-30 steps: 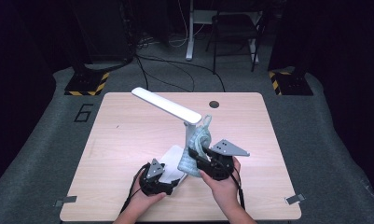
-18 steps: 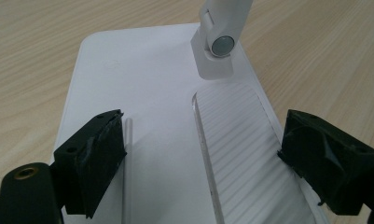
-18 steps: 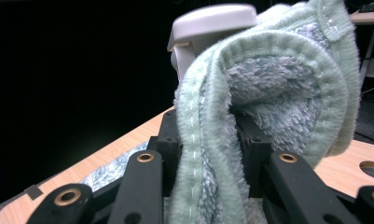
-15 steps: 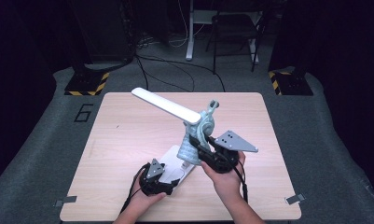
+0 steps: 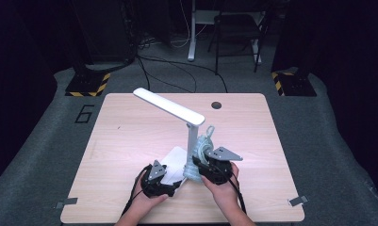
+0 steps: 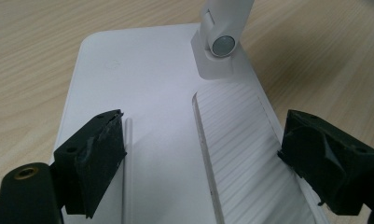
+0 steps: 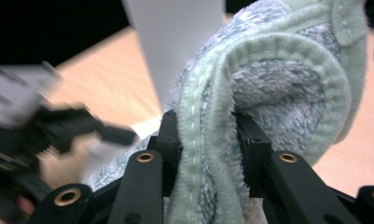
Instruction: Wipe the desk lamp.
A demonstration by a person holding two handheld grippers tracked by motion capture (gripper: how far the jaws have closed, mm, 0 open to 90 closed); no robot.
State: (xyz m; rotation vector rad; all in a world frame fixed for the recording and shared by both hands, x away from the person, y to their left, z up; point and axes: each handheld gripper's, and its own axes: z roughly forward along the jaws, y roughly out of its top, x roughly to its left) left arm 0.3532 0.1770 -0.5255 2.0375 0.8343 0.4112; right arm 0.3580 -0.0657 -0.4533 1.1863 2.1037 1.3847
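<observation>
A white desk lamp (image 5: 170, 107) stands on the wooden table (image 5: 130, 132), its long head angled up to the left from an upright post (image 5: 191, 141). My right gripper (image 5: 201, 165) is shut on a folded pale green terry cloth (image 5: 204, 148) that lies against the right side of the post, low down. In the right gripper view the jaws (image 7: 208, 135) pinch a fold of the cloth (image 7: 278, 84) beside the post (image 7: 175, 42). My left gripper (image 5: 171, 175) is open over the lamp's flat white base (image 6: 152, 93), one pad on each side (image 6: 201, 158).
A round cable hole (image 5: 217, 105) sits near the table's far edge. Beyond the table are a chair (image 5: 238, 33), floor cables and yellow-black striped stands (image 5: 87, 84). Bare tabletop stretches to the left and right of the lamp.
My right gripper has come down the lamp post with the cloth, from near the hinge to just above the base. The left gripper has stayed on the base.
</observation>
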